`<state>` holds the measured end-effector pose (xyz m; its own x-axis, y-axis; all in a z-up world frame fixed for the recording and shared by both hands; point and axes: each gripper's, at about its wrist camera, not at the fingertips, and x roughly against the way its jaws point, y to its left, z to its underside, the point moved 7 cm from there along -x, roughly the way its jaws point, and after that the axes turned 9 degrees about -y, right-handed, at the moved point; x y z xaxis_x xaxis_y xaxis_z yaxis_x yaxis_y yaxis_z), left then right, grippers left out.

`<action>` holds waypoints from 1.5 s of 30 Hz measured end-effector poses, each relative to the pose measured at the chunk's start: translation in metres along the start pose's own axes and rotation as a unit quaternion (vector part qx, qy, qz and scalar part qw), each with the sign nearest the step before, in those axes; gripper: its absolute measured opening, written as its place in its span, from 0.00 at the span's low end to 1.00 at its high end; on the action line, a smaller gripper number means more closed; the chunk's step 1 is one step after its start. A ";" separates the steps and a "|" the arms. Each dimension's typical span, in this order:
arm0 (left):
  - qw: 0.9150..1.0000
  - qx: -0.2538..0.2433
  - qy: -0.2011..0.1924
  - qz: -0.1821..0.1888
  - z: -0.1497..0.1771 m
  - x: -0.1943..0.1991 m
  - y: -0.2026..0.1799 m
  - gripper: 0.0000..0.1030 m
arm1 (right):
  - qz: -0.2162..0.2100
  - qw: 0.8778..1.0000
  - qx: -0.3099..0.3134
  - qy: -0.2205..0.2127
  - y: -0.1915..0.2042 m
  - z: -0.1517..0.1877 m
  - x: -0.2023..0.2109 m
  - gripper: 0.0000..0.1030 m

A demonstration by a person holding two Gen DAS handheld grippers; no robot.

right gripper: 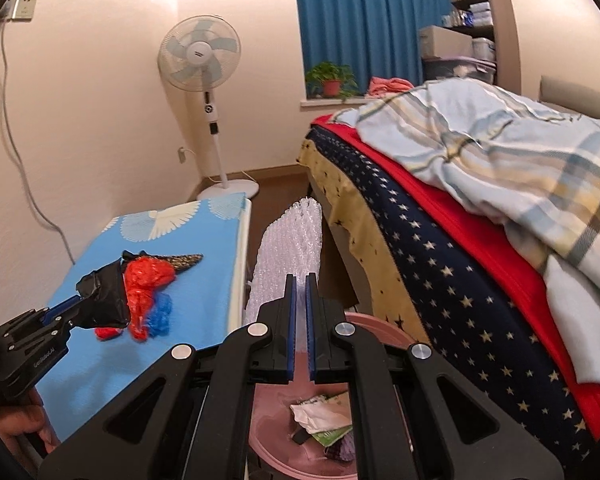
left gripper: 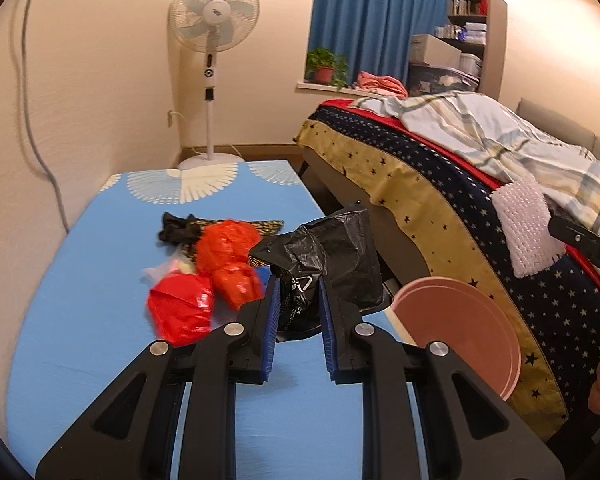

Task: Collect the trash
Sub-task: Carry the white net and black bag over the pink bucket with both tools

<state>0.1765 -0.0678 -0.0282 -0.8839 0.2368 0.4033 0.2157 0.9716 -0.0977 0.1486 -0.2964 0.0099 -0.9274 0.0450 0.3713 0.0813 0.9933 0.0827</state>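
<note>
My left gripper [left gripper: 299, 286] is shut on a crumpled black plastic bag [left gripper: 332, 256], held just above the blue table [left gripper: 80, 320] near its right edge. Red plastic bags [left gripper: 204, 280] lie in a pile on the table to the left of it. My right gripper [right gripper: 301, 280] is shut on a white foam net sleeve [right gripper: 288, 244] that stands up from its fingers. It hangs over a pink bin [right gripper: 272, 428] holding paper and wrapper scraps [right gripper: 320, 416]. In the right wrist view the left gripper [right gripper: 80, 306] holds the black bag [right gripper: 104, 300] beside red bags [right gripper: 148, 280] and a blue bag [right gripper: 162, 316].
The pink bin [left gripper: 460, 332] stands in the narrow gap between the table and a bed [left gripper: 440, 200] draped in star-patterned cloth. A dark patterned wrapper [left gripper: 260, 226] and black scrap [left gripper: 176, 228] lie farther back on the table. A standing fan [left gripper: 212, 40] is in the corner.
</note>
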 end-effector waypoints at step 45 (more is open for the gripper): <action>0.984 -0.090 0.100 0.120 0.072 -0.095 -0.157 0.19 | 0.091 0.992 -0.050 0.068 -0.077 0.038 -0.050 0.05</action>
<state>0.1965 -0.2429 -0.1170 -0.7035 0.4375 0.5600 0.4940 0.8676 -0.0573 0.1753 -0.3715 -0.0499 -0.8367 0.2005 0.5095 0.2846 0.9542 0.0918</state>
